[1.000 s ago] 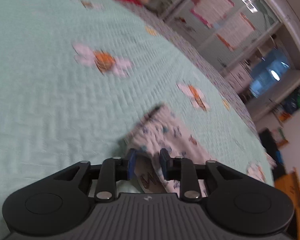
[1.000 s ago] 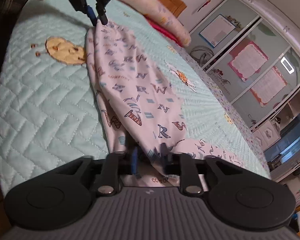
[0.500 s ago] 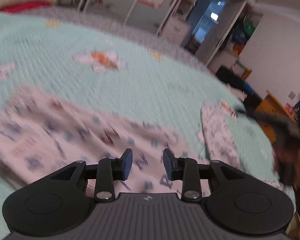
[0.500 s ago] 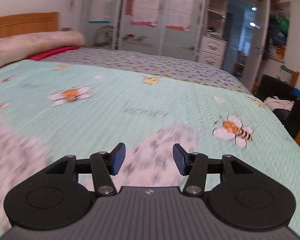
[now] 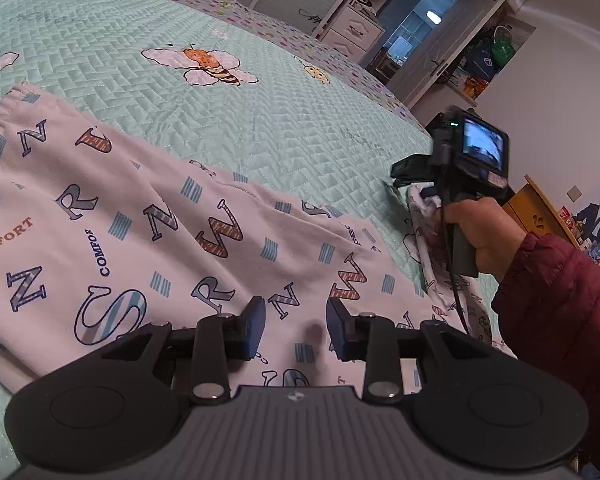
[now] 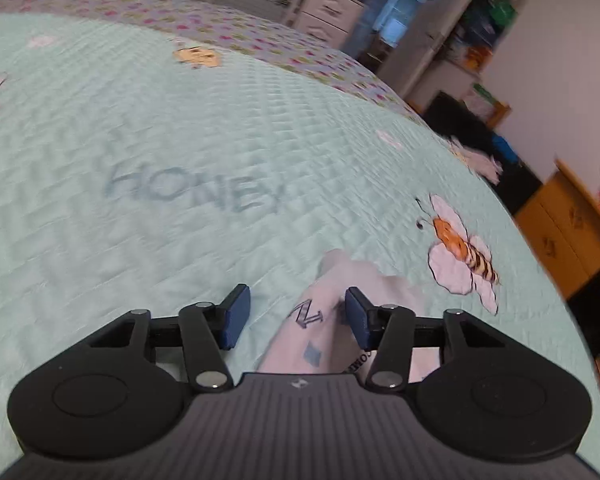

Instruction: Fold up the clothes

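Note:
White pyjama trousers (image 5: 148,216) printed with letters lie spread flat on the mint quilted bedspread (image 5: 140,52), elastic waistband at the far left. My left gripper (image 5: 296,330) hovers open just above the cloth, nothing between its blue pads. In the left wrist view the right gripper's handle (image 5: 466,184) sits in a person's hand over the narrow leg end (image 5: 424,216) at the right. In the right wrist view my right gripper (image 6: 294,316) is open above that leg end (image 6: 332,300), which lies between the pads without being clamped.
Bees and the word HONEY (image 6: 196,192) decorate the bedspread. A dark red sleeve (image 5: 556,312) fills the right side. Wardrobes and white drawers (image 5: 352,32) stand beyond the bed's far edge. A wooden cabinet (image 6: 572,224) sits to the right.
Both grippers let go of the trousers, which now lie flat on the bed. The two views swung round toward the leg end. The right gripper has come down over that end.

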Demonstrator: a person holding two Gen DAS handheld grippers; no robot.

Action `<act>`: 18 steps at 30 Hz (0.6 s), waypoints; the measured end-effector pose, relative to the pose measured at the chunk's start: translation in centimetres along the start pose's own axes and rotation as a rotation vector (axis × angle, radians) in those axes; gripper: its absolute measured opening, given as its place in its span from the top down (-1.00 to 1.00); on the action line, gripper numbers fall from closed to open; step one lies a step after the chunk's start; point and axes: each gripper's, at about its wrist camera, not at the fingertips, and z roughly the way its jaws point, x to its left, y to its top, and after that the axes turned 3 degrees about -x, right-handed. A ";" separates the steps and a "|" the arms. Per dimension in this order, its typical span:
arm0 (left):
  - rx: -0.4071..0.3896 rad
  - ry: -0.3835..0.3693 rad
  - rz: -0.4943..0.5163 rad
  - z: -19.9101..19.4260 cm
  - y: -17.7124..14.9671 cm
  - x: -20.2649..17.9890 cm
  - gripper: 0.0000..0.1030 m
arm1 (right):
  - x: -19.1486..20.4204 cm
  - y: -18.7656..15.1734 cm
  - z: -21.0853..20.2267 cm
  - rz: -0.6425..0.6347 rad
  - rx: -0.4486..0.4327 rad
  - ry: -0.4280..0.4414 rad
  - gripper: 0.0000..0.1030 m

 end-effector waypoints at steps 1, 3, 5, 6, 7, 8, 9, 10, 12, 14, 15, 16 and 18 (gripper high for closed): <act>0.000 -0.001 0.000 0.0 0.0 0.0 0.31 | -0.9 0.0 0.2 0.056 0.014 0.023 0.22; 0.002 0.002 -0.004 0.1 0.1 0.0 0.30 | -2.1 0.0 0.3 0.114 0.026 0.056 0.87; 0.006 0.007 -0.003 0.3 0.1 0.0 0.30 | -4.1 -0.3 -0.3 0.191 0.027 0.113 0.99; 0.007 0.009 -0.007 0.2 0.2 0.0 0.30 | -5.5 -0.7 -0.8 0.262 0.013 0.167 0.99; 0.011 0.013 -0.004 0.2 0.3 -0.1 0.30 | -7.4 -1.1 -1.6 0.345 -0.008 0.214 0.99; 0.014 0.017 0.000 0.2 0.3 -0.2 0.30 | -9.3 -1.6 -2.5 0.426 -0.029 0.251 0.99; 0.015 0.022 -0.002 0.0 0.4 -0.3 0.30 | -11.5 -2.2 -3.6 0.511 -0.061 0.302 0.99; 0.009 0.020 -0.001 -0.3 0.5 -0.3 0.29 | -13.8 -2.8 -4.8 0.598 -0.098 0.359 0.99; -0.009 0.004 0.026 -1.2 0.5 -0.9 0.28 | -18.6 -4.8 -8.0 0.739 -0.157 0.428 0.99; -0.023 -0.020 0.060 -2.1 0.5 -1.8 0.28 | -23.6 -7.4 -11.5 0.860 -0.215 0.483 0.99; -0.030 -0.032 0.078 -2.6 0.5 -2.2 0.28 | -26.1 -8.9 -13.1 0.909 -0.236 0.500 0.99; -0.037 -0.044 0.095 -3.0 0.5 -2.7 0.28 | -28.3 -10.5 -14.7 0.948 -0.252 0.506 0.99; -0.051 -0.068 0.130 -4.0 0.5 -3.5 0.28 | -32.3 -14.1 -17.4 1.019 -0.272 0.506 0.99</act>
